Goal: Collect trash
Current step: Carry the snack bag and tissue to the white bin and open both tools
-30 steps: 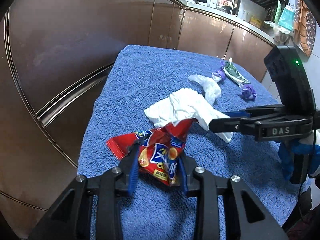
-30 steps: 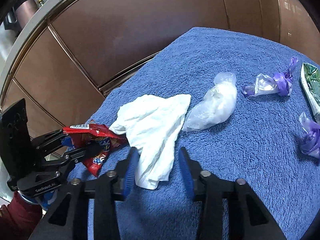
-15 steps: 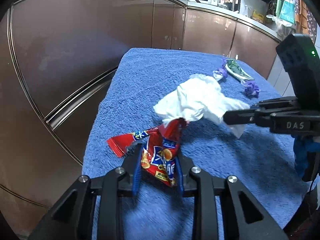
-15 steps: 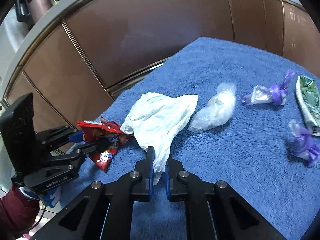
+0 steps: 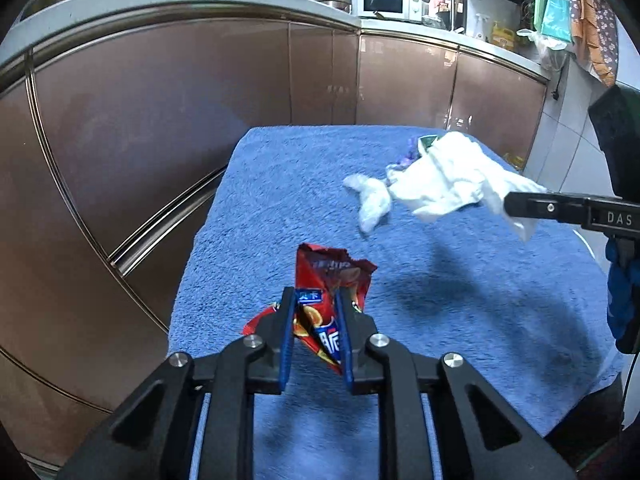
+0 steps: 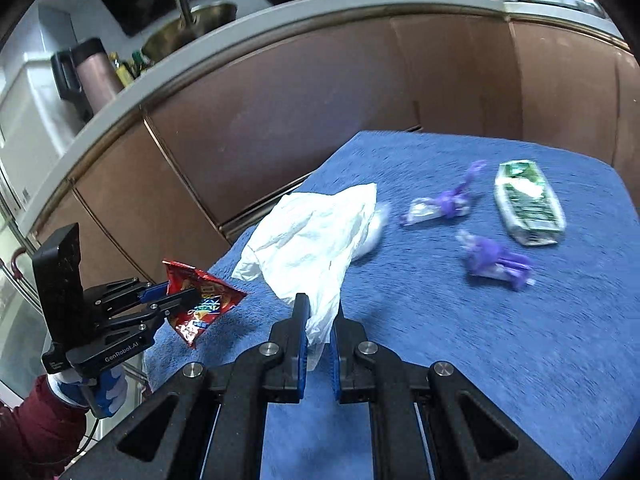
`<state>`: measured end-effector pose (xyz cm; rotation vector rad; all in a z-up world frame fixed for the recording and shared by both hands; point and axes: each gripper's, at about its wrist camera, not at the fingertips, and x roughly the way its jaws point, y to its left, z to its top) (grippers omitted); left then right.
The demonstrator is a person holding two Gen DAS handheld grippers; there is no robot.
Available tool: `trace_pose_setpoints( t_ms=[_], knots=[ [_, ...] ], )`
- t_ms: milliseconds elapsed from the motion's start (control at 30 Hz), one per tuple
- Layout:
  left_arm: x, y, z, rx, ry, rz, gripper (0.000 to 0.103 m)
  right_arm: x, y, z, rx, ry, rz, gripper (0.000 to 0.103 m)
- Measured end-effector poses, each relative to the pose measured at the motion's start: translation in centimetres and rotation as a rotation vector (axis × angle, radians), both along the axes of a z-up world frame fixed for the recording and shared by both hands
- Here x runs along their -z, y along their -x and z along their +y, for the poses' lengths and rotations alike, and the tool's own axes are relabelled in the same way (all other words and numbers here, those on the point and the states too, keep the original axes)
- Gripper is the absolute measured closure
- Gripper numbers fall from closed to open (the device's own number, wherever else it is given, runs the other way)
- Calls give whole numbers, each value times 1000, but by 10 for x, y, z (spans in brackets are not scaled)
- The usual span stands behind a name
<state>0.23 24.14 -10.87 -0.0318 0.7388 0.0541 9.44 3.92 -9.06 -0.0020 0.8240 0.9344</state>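
Blue towel [image 5: 460, 320], left claw [image 5: 316, 300] clamping chip bag [image 5: 328, 280], right claw [image 6: 320, 312] clamping tissue [image 6: 312, 236]

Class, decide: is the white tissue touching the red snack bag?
Apart. The left wrist view shows blue towel between the tissue in the right gripper and the snack bag in the left gripper.

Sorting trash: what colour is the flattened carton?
Green and white carton, clearest in the right wrist view.

Hidden, blurred, and cropped bits

Tissue [image 6: 316, 236] covers most of the clear bag [image 6: 376, 226] at its three o'clock; purple wrappers [image 6: 496, 260] smear with blur; the right gripper [image 5: 520, 210] runs off at three o'clock; the snack packet's [image 5: 328, 300] print is unreadable.
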Motion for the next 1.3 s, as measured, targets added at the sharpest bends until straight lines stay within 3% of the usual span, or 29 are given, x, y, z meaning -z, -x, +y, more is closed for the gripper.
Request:
trace_pose_setpoints(
  t_ms=[300,467,733,967,1133,1300],
  knots=[
    [-25,0,-42,59,12,-24,86,-22,0,-96,153,-69,-63,94],
    [-40,-25,-96,171,22,-24,86,-26,4,-171,311,-100,-82,94],
    [-52,-95,-249,467,-9,10,86,-9,-5,-290,617,-88,-98,94],
    [-51,-164,-398,709,-35,38,86,38,-16,-398,920,-58,-18,94],
    [-26,-205,-504,823,-66,102,86,78,-27,-467,1082,-25,62,94],
    [12,-240,-582,845,-105,182,84,106,-43,-501,1167,11,113,92]
  ],
)
